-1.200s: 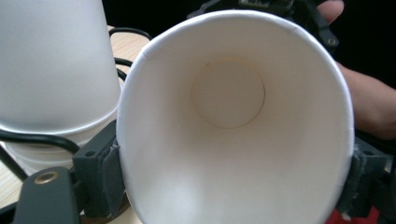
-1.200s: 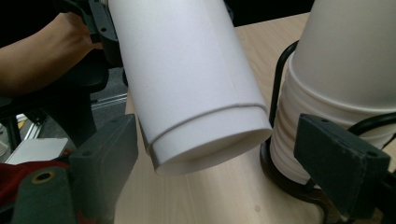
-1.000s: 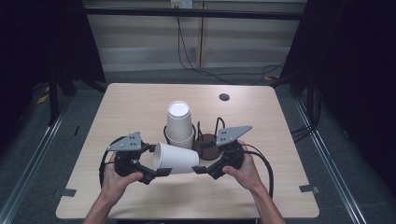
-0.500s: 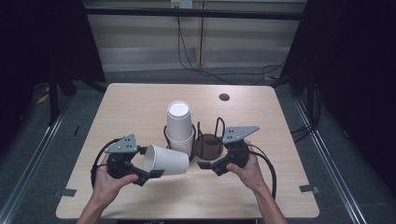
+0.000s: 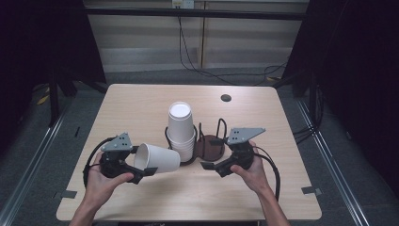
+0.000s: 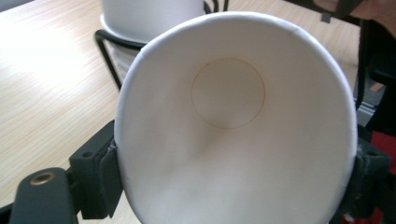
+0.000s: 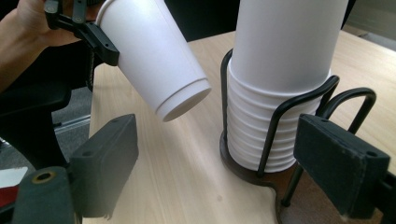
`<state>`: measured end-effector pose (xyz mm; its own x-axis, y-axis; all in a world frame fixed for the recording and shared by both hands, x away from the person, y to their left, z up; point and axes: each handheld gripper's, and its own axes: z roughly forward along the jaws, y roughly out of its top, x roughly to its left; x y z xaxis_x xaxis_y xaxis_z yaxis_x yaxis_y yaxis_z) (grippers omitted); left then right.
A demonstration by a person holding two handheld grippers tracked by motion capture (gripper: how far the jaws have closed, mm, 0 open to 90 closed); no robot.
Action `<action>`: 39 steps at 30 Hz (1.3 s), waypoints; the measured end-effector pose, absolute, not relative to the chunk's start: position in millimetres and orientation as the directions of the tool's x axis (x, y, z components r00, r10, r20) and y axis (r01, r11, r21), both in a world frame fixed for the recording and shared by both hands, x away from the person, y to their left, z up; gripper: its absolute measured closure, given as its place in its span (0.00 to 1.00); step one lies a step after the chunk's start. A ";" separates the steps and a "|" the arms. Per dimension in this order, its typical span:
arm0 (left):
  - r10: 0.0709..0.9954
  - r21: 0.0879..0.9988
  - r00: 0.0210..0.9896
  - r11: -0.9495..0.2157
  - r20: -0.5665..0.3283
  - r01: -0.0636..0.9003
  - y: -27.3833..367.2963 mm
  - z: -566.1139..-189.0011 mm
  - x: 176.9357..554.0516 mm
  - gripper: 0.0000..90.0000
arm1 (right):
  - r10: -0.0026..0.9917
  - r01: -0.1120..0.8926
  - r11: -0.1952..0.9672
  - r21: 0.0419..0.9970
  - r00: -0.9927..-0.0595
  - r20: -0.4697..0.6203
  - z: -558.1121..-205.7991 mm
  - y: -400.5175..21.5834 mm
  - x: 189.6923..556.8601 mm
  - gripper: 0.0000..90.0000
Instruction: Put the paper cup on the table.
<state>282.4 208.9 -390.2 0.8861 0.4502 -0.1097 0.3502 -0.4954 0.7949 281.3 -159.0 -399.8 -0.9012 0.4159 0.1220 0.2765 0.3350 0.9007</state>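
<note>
White paper cup (image 5: 157, 158) lies tilted on its side in the left gripper (image 5: 141, 170), whose jaws have just been opening yet grasp the cup at its rim, at about eight o'clock from the cup stack (image 5: 181, 129) in the wire holder (image 5: 207, 143). The right gripper (image 5: 212, 167) hangs released, nothing between its jaws, at five o'clock from that stack above the wooden table (image 5: 141, 101).

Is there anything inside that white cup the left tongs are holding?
No, the left gripper view looks straight into the paper cup held by the left tongs, and its white inside is bare down to the round bottom.
</note>
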 end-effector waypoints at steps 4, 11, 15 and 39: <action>0.463 0.770 0.880 -0.524 -0.100 0.363 213.5 -387.6 283.8 0.16 | 0.426 0.271 0.315 0.909 -0.897 0.120 -396.7 -162.1 279.5 0.15; 0.496 0.732 0.864 -0.558 -0.085 0.392 216.7 -388.0 289.6 0.16 | 0.426 0.275 0.326 0.904 -0.897 0.119 -397.8 -161.8 279.5 0.15; 0.529 0.703 0.845 -0.573 -0.076 0.422 220.9 -388.2 293.4 0.16 | 0.426 0.281 0.329 0.902 -0.896 0.124 -397.4 -161.8 279.5 0.16; 0.645 0.599 0.762 -0.585 -0.064 0.546 250.3 -368.9 334.8 0.16 | 0.435 0.272 0.325 0.906 -0.893 0.112 -397.7 -164.4 280.7 0.16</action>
